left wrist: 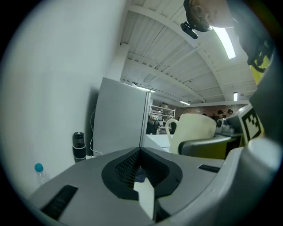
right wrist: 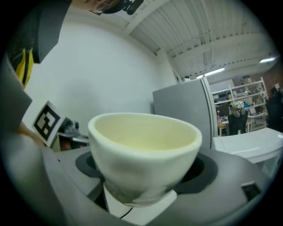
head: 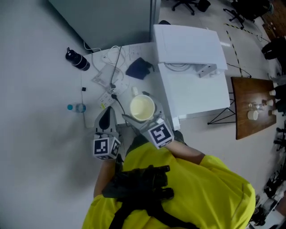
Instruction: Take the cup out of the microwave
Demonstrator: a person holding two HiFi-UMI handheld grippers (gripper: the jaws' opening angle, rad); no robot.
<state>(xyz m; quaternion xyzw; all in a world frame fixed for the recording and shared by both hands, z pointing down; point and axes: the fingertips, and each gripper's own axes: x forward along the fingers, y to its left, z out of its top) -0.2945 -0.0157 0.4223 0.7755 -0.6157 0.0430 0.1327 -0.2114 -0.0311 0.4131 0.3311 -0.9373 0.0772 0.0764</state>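
While right gripper (head: 144,120) fingers clasp the cup (head: 142,108), left gripper (head: 106,117) fingers closed, empty.

Grey floor (head: 40,147), wood table (head: 246,120) rt, office chairs (head: 185,4) bkgd, strip light (left wrist: 224,42) o/h.

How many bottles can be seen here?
2: a black bottle beside the grey cabinet, and a clear blue-capped bottle nearer, left of the left gripper. Others may be hidden.

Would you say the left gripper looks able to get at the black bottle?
Probably yes: the left gripper is empty and sees the black bottle unblocked, though its shut jaws must open first.
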